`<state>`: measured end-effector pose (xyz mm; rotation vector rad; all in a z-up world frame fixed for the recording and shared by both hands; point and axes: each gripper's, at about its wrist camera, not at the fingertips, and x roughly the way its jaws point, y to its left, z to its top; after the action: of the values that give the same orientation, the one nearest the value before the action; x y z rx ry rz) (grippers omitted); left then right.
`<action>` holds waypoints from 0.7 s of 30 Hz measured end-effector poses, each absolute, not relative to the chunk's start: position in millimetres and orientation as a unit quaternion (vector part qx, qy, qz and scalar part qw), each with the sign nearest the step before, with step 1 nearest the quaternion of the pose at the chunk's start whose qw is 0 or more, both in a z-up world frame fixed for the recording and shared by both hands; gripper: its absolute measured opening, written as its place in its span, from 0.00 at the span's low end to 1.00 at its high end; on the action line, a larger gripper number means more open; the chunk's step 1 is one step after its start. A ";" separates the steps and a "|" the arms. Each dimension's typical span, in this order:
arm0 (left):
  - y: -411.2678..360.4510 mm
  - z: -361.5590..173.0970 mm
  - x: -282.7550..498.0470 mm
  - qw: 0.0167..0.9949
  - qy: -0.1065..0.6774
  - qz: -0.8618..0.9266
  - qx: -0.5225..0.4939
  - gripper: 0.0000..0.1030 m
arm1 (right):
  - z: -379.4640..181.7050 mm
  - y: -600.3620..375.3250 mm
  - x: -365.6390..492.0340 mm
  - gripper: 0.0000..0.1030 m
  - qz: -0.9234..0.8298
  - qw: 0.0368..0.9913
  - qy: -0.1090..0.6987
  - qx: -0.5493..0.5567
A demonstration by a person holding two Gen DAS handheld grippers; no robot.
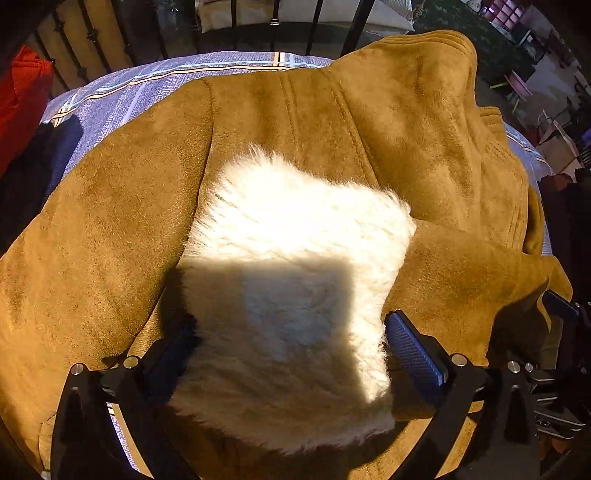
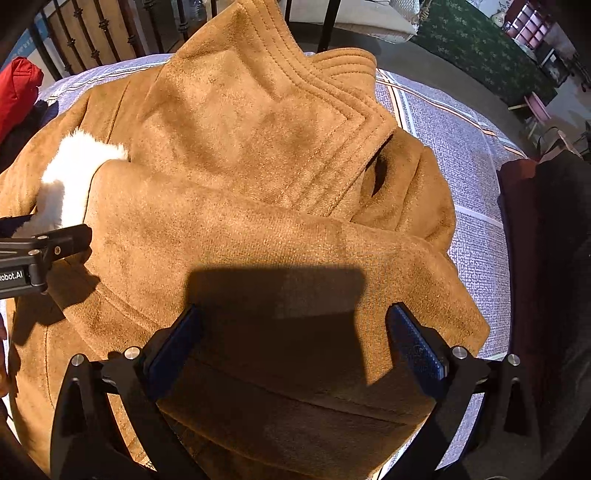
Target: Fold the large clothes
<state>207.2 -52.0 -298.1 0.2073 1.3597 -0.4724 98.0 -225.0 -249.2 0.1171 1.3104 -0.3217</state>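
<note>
A tan suede coat [image 1: 122, 221] lies spread on a bed, its stitched collar [image 2: 295, 74] at the far end. One sleeve is folded across the body, and its white fur cuff [image 1: 295, 221] lies on top. My left gripper [image 1: 290, 321] points down over that cuff. It is open, with a finger on each side of the fur and neither pad pressing on it. My right gripper [image 2: 295, 309] is open just above the other folded sleeve [image 2: 332, 251] and holds nothing. The fur cuff [image 2: 70, 173] and part of the left gripper show at the left edge of the right wrist view.
The coat rests on a blue-grey plaid bedcover [image 2: 461, 147]. A black metal rail [image 1: 273, 22] runs along the far edge. A red garment [image 1: 22, 96] and dark clothing [image 1: 33, 166] lie at the left. A dark maroon garment [image 2: 546, 258] lies at the right.
</note>
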 end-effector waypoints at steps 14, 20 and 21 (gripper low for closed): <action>-28.1 -210.5 140.2 0.789 0.563 -0.218 0.114 0.93 | -198.4 -209.5 70.8 0.95 -0.119 0.795 0.586 0.101; -7.6 -163.9 96.2 0.807 0.537 -0.207 0.129 0.93 | -150.4 -191.5 28.7 0.95 -0.100 0.808 0.569 0.113; 0.3 -158.8 91.7 0.807 0.538 -0.203 0.132 0.93 | -142.4 -187.5 20.7 0.95 -0.093 0.810 0.567 0.114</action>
<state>91.7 0.3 -158.8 0.2818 1.1505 -0.4351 20.7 -187.5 -142.4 0.2446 1.2126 -0.1992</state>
